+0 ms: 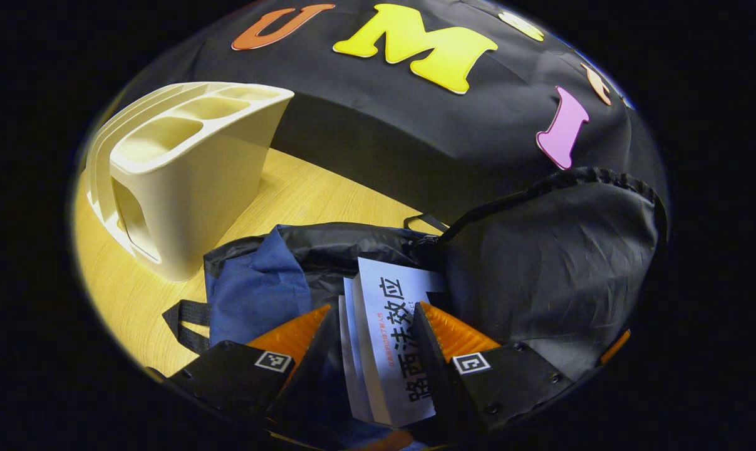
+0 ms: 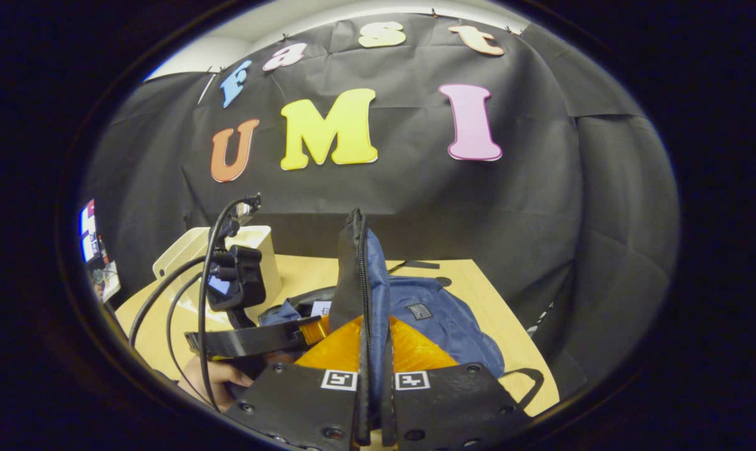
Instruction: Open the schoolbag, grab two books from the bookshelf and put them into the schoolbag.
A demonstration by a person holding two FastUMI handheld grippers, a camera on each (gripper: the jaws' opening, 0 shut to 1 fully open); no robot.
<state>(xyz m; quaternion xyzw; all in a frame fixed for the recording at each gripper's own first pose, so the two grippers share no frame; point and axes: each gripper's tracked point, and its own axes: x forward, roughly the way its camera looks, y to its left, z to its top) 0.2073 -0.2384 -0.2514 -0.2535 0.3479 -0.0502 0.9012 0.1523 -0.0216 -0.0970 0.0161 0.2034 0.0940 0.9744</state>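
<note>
The blue and black schoolbag (image 1: 258, 285) lies open on the wooden table. A white book (image 1: 393, 294) leans inside its mouth, with another white book's edge (image 1: 345, 338) beside it. My left gripper (image 1: 371, 310) stands open over the mouth, one finger on each side of the books and a gap on the left side. My right gripper (image 2: 371, 332) is shut on the schoolbag's zipped flap (image 2: 359, 269) and holds it upright. In the left gripper view, that flap (image 1: 553, 263) rises as black cloth on the right. The left gripper (image 2: 258, 338) also appears in the right gripper view.
The cream plastic bookshelf (image 1: 183, 181) stands on the table (image 1: 302, 194) just left of the bag, its slots holding nothing; it is also in the right gripper view (image 2: 255, 241). A hand (image 2: 218, 376) holds the left gripper, with cables looping above it.
</note>
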